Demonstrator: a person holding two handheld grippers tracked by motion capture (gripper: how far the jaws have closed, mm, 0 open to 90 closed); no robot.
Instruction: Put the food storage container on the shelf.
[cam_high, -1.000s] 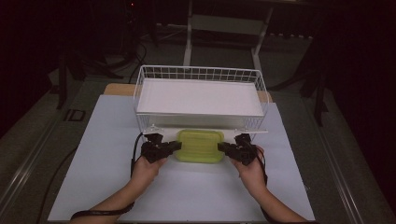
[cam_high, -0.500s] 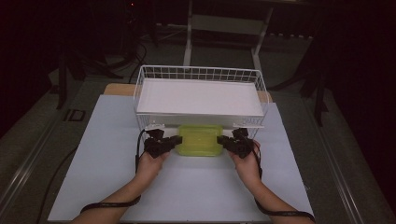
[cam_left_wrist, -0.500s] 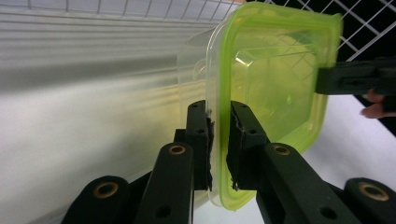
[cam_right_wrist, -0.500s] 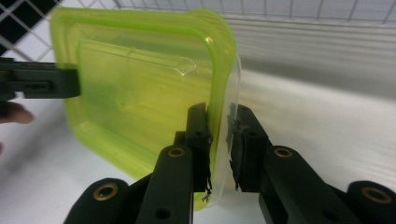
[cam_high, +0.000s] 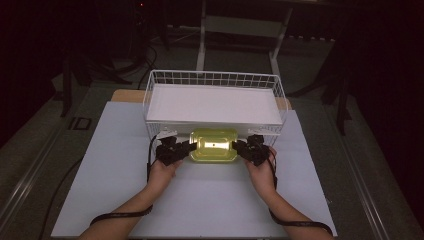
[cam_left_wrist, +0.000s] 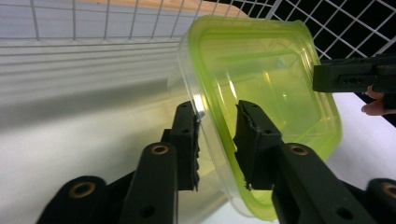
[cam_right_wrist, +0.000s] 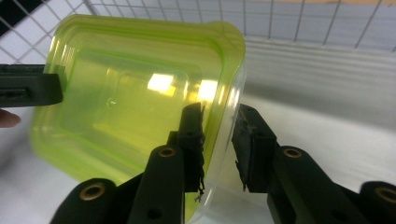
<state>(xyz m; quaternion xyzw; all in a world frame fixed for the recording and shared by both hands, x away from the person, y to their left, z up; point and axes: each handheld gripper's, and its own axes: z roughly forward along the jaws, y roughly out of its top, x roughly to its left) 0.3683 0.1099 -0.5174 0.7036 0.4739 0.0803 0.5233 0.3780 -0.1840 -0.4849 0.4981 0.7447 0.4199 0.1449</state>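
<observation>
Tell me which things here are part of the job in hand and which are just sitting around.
In the job:
- yellow-green plastic container
- left gripper, jaws astride its rim
- right gripper, jaws astride the opposite rim

Just there:
- white wire basket
- white table

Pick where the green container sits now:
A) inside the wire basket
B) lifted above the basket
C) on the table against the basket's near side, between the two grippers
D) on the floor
C: the container lies on the table before the basket, between both grippers.
</observation>
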